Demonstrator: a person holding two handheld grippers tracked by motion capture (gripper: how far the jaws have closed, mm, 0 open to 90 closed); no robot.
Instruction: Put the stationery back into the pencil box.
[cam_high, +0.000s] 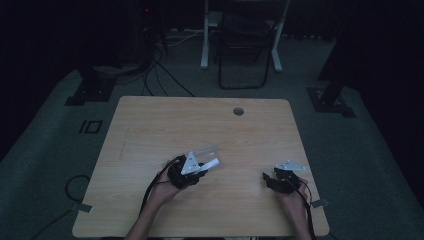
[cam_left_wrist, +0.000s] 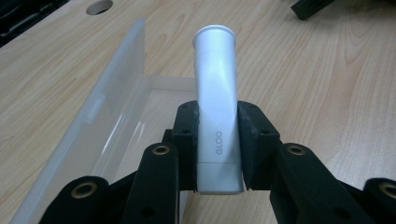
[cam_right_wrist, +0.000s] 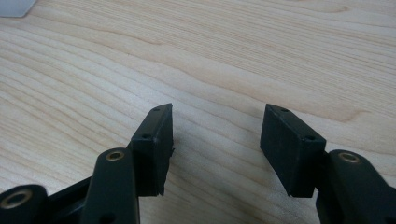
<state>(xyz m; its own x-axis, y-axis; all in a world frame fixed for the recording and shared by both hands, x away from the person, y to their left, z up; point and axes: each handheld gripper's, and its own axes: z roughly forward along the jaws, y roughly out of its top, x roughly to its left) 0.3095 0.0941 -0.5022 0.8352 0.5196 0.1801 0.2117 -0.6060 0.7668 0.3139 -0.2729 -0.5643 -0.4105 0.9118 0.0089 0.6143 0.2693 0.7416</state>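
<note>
left gripper (cam_left_wrist: 218, 140): clenched on the white tube (cam_left_wrist: 216, 100), pads pressing both its sides near the flat capped end
white tube: held off the table, open flared rim pointing away from the gripper, tilted slightly; in the high view (cam_high: 212, 164) it sticks out to the right of the left gripper (cam_high: 200, 167), near the table's middle
tube lettering: "GLOO" in pale grey, running along the body just above the cap seam; no other text readable
clear plastic box (cam_left_wrist: 107, 112): translucent, open, lying on the table just left of and below the tube; far wall shows at (cam_high: 202, 150)
right gripper (cam_right_wrist: 215, 140): released, jaws apart, nothing between them, bare wood below; sits near the right edge (cam_high: 267, 179)
table (cam_high: 200, 120): light wood grain, round cable hole (cam_high: 238, 111) at the far side
hands: left hand (cam_high: 162, 190) and right hand (cam_high: 295, 197) come in from the near edge
room: dim, chair frame (cam_high: 245, 45) beyond the table
</note>
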